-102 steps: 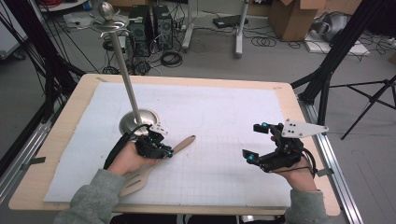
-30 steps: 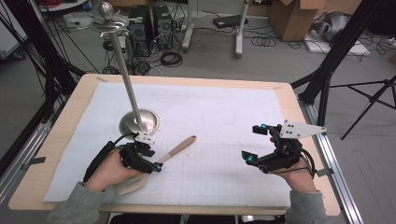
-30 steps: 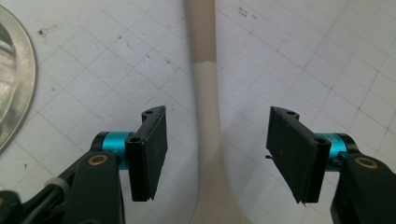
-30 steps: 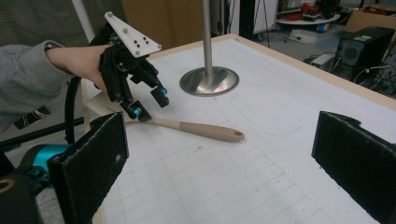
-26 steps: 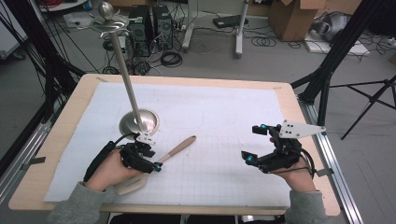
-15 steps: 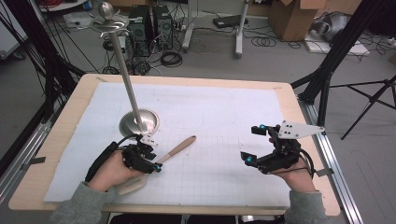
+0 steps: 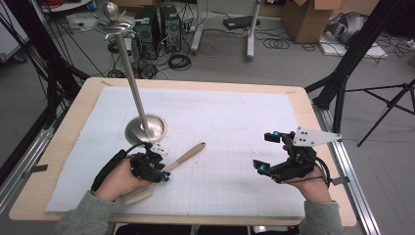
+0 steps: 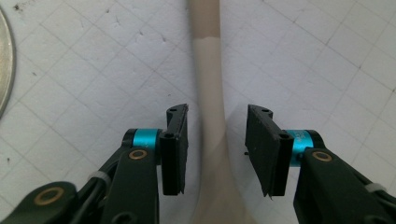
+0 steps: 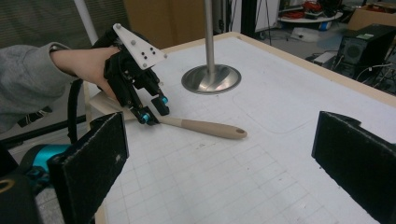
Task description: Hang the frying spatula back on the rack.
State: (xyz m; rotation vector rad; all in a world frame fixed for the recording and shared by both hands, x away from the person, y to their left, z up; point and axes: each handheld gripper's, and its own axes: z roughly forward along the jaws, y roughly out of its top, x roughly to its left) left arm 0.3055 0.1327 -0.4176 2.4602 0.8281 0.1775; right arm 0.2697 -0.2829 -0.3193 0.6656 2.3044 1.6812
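Straddling the beige spatula (image 8: pixel 211 93) with the left claw (image 8: pixel 217 149), jaws having just been narrowing, a gap still showing on either side of the neck in the left gripper view. Lying flat on the gridded white mat (image 7: pixel 230 122), handle pointing toward two o'clock in the high view, blade toward eight o'clock under the left hand (image 7: pixel 117 178). Hovering well apart at four o'clock, the right claw (image 7: pixel 266 152) standing wide with nothing between. Showing, from the right gripper view, the handle's hole end and the metal stand (image 9: pixel 211 77) behind it. Resting on a wooden counter (image 7: pixel 73 122); cables, computer towers and cardboard boxes crowding the floor beyond.
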